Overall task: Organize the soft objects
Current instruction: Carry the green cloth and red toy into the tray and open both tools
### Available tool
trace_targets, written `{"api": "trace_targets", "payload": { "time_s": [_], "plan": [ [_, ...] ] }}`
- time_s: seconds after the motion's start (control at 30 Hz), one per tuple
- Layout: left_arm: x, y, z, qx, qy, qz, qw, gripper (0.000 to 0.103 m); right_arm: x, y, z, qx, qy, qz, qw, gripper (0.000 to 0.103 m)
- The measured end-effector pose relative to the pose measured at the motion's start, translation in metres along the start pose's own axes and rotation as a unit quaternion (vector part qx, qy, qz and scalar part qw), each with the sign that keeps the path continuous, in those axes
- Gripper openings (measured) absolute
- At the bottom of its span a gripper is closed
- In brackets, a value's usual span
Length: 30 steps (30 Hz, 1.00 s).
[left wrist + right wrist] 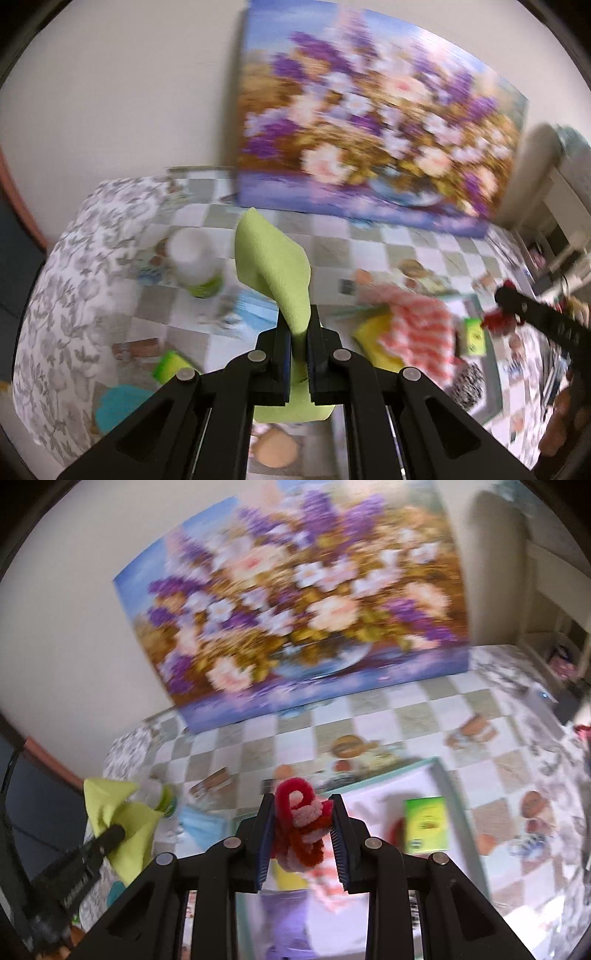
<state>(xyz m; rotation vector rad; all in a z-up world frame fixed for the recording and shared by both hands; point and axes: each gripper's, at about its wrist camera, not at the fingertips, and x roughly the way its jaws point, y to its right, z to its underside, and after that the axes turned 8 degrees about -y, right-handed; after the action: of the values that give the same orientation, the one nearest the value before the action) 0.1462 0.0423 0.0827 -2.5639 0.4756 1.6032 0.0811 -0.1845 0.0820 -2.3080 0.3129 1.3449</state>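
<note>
Both hands loaded, sorting part-way through

The lime-green cloth point(275, 266) is pinched between the fingers of the left gripper point(299, 354), which are pressed almost together on it; the cloth stands up past the fingertips and a fold hangs below them, clear of the tabletop point(207, 218). The bundle of red and pink fuzzy wire point(301, 825) sits clamped in the right gripper point(303, 836), whose fingers stand narrow with the bundle filling the gap between them. It too is held in the air, above the shallow white tray point(445, 786) with the pale green rim.

Inside that tray lie a red-and-white striped cloth point(419, 328), a yellow sponge point(373, 326) partly under it, a small green box point(424, 823) and something purple near the lower edge, too blurred to name. That suggests the tray is the collecting place and that some soft things are already gathered there.

Still out on the checkered tabletop are a green-and-yellow sponge point(171, 365), a blue face mask point(253, 310) and a teal object point(118, 406) near the edge, beside a white bottle point(194, 258) with a green base. A large flower painting point(369, 122) leans on the wall behind.

By my reading the job is roughly mid-way: two items are in hand and not yet set down, and at least the sponge and the mask remain to be fetched
</note>
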Motion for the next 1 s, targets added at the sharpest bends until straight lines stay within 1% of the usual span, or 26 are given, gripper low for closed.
{"api": "trace_targets", "payload": {
  "time_s": [0.13, 0.3, 0.4, 0.5, 0.63, 0.77, 1.0],
  "plan": [
    [0.004, 0.037, 0.01, 0.033, -0.011, 0.022, 0.9991, 0.007, -0.013, 0.021, 0.001, 0.019, 0.007, 0.016, 1.0, 0.03],
    [0.009, 0.068, 0.02, 0.062, -0.027, 0.044, 0.9967, 0.007, -0.029, 0.037, 0.005, 0.03, 0.018, 0.032, 0.999, 0.03],
    [0.015, 0.078, 0.025, 0.066, -0.037, 0.052, 0.9957, 0.007, -0.033, 0.045, 0.006, 0.037, 0.02, 0.038, 0.998, 0.03],
    [0.027, 0.084, 0.029, 0.07, -0.053, 0.053, 0.9947, 0.007, -0.028, 0.052, 0.006, 0.043, 0.012, 0.039, 0.998, 0.03],
    [0.047, 0.084, 0.033, 0.066, -0.074, 0.054, 0.9936, 0.007, -0.004, 0.061, 0.008, 0.049, -0.019, 0.044, 0.998, 0.03],
    [0.074, 0.078, 0.035, 0.049, -0.108, 0.069, 0.9906, 0.007, 0.029, 0.067, 0.013, 0.053, -0.066, 0.043, 0.995, 0.03],
    [0.115, 0.071, 0.043, 0.029, -0.163, 0.05, 0.985, 0.007, 0.066, 0.066, 0.022, 0.041, -0.118, 0.047, 0.991, 0.03]
  ]
}}
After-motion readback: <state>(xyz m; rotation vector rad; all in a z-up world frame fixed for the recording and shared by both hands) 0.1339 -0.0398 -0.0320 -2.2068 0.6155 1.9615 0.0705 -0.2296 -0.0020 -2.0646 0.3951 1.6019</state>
